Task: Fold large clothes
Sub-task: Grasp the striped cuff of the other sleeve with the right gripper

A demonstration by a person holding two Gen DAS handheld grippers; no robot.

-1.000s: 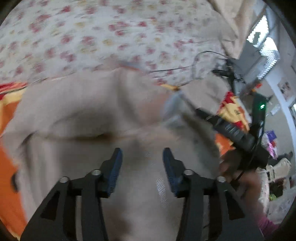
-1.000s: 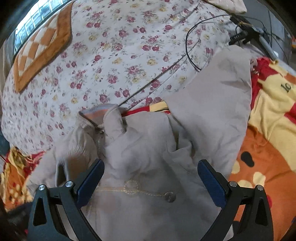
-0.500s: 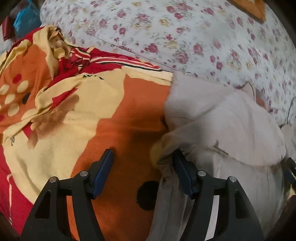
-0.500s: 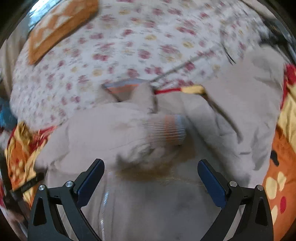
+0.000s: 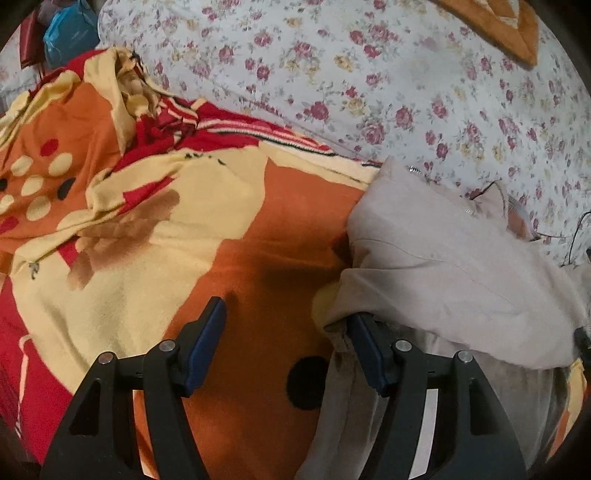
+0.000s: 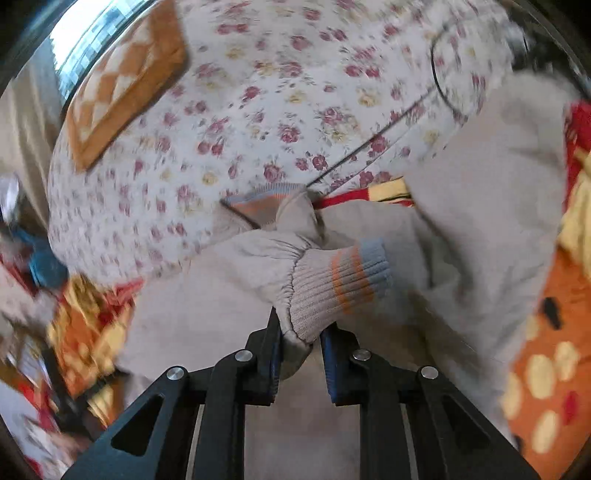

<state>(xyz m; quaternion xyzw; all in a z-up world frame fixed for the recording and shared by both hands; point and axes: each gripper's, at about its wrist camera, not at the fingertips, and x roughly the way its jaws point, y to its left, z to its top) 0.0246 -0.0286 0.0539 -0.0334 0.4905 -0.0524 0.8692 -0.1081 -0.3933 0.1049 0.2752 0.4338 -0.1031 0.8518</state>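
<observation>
A large beige jacket [image 5: 443, 258] lies on the bed, also in the right wrist view [image 6: 480, 206]. One sleeve is folded across its body. My right gripper [image 6: 301, 354] is shut on the sleeve's ribbed cuff [image 6: 332, 284], which has orange and blue stripes. My left gripper [image 5: 286, 339] is open at the jacket's left edge, its right finger [image 5: 369, 350] touching the hem, its left finger [image 5: 205, 339] over the blanket.
An orange, yellow and red blanket [image 5: 147, 229] covers the near bed. A white floral sheet [image 5: 369, 74] lies beyond, with an orange checked cushion [image 6: 125, 88] and a black cable [image 6: 443, 85] on it. A blue bag [image 5: 70, 29] sits far left.
My right gripper went from wide open to shut on the sleeve cuff. My left gripper swung from over the jacket's body to its left edge and stays open.
</observation>
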